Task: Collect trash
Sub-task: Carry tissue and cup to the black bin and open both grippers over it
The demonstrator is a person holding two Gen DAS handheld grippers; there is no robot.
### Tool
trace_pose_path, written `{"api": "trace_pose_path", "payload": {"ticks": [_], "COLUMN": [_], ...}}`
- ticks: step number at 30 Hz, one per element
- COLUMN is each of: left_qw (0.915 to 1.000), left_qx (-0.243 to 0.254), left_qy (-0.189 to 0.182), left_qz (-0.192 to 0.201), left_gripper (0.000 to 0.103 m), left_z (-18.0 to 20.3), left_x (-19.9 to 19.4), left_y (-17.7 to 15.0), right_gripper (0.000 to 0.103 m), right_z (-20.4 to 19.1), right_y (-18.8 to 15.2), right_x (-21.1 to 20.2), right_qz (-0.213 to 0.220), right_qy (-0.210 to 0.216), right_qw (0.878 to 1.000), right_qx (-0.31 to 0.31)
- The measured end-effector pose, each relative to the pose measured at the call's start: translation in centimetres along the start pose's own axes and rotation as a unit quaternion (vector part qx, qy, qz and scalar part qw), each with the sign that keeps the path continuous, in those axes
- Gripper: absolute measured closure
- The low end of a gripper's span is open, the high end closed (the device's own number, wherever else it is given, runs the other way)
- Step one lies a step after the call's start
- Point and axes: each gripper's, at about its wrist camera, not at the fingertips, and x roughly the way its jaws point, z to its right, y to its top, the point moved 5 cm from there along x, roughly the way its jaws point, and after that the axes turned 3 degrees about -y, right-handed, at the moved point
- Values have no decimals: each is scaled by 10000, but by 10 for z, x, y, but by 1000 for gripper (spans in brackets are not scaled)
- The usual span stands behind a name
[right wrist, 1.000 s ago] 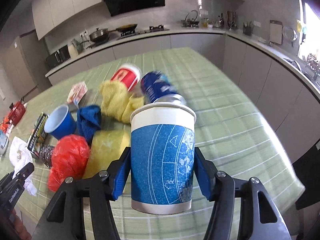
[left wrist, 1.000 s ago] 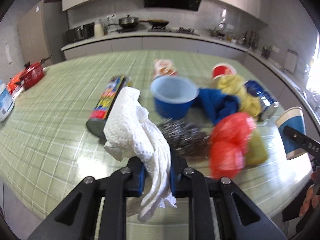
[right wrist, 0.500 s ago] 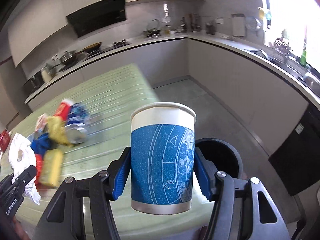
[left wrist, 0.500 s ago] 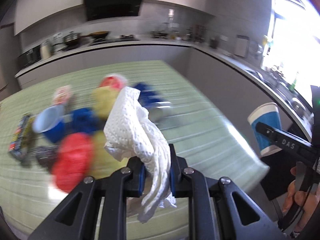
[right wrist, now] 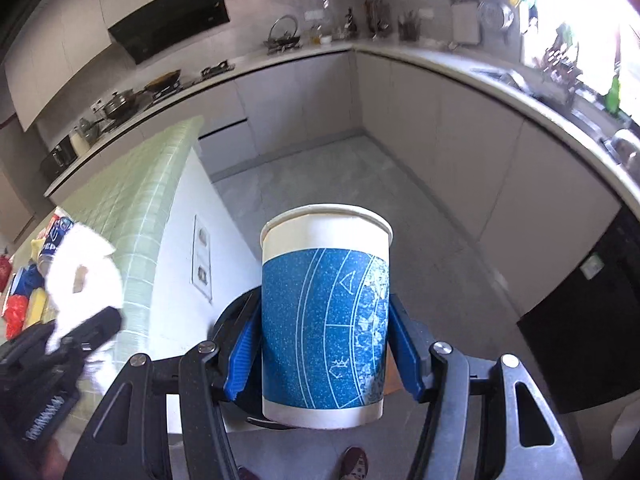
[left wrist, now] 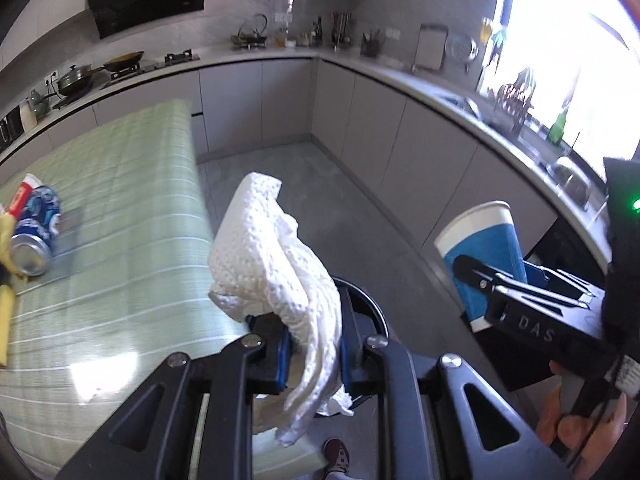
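We carry a paper towel (left wrist: 276, 264) clamped in our left gripper (left wrist: 312, 350) and a cup (right wrist: 325, 312) clamped in the right gripper (right wrist: 323, 354) above the bin (left wrist: 370, 304) at lower centre (mostly hidden), so releasing both probably comes next.

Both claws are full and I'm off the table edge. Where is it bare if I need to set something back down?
The table is bare across its near end, from the can to the edge by the bin, and along its far strip toward the counter. It is crowded only at its left end, around the can. The floor beyond the bin is open too.

Both grippers' fingers (left wrist: 276, 354) clamped, loaded.
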Motion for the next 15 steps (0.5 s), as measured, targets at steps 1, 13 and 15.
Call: {"api": "trace_pose_path", "payload": {"ticks": [1, 13, 15], "left_qw": [9999, 9926, 9913], "left_qx": [23, -203, -306], "left_qy": [82, 967, 1109], "left_qz": [-89, -712, -643], "left_gripper": [83, 39, 33], "left_z": [4, -7, -17], "left_x": [8, 58, 55], "left_y": [-1, -4, 2], "right_gripper": [41, 36, 32], "right_z": [0, -11, -13], "right_y": [0, -16, -14], "right_x": [6, 94, 100], "right_qz": [-61, -916, -967], "right_qy": [67, 759, 831], "right_qw": [10000, 9921, 9910], "right_qx": [-32, -389, -401]}}
